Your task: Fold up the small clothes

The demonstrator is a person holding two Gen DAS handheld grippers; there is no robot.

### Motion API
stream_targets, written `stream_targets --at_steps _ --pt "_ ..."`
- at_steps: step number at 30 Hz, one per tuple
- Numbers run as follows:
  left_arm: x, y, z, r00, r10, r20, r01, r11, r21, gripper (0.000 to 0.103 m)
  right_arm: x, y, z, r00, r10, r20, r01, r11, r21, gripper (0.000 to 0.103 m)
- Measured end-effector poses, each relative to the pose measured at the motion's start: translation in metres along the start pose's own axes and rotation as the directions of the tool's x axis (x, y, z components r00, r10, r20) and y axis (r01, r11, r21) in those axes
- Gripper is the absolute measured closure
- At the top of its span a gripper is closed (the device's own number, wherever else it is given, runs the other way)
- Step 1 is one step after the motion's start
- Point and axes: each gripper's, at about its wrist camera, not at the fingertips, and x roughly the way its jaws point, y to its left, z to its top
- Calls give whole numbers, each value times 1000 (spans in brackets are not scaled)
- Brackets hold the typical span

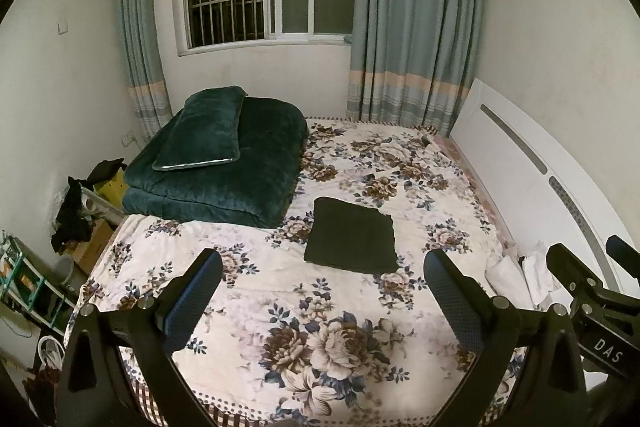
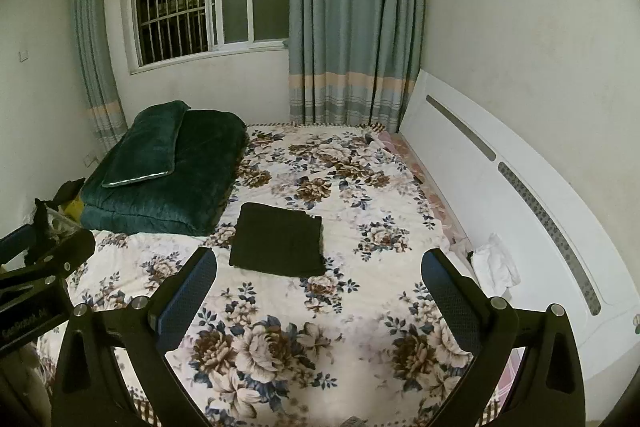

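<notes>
The dark folded garment [image 1: 351, 237] lies flat on the floral bedsheet [image 1: 280, 307]. Left gripper [image 1: 322, 291] and right gripper [image 2: 318, 291] hover spread wide, holding nothing.

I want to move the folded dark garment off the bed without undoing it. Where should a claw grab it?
Probably the near edge of the folded dark garment, approached low from the bed's foot. It lies flat on the floral sheet, layers stacked, so pinching every layer there should keep the fold together.
</notes>
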Motion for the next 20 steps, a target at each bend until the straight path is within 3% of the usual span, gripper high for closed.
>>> stream_targets --at_steps 20 --pt "0 3 1 1000 8 8 -8 1000 -1 0 -1 4 2 1000 1 1 -1 1000 4 0"
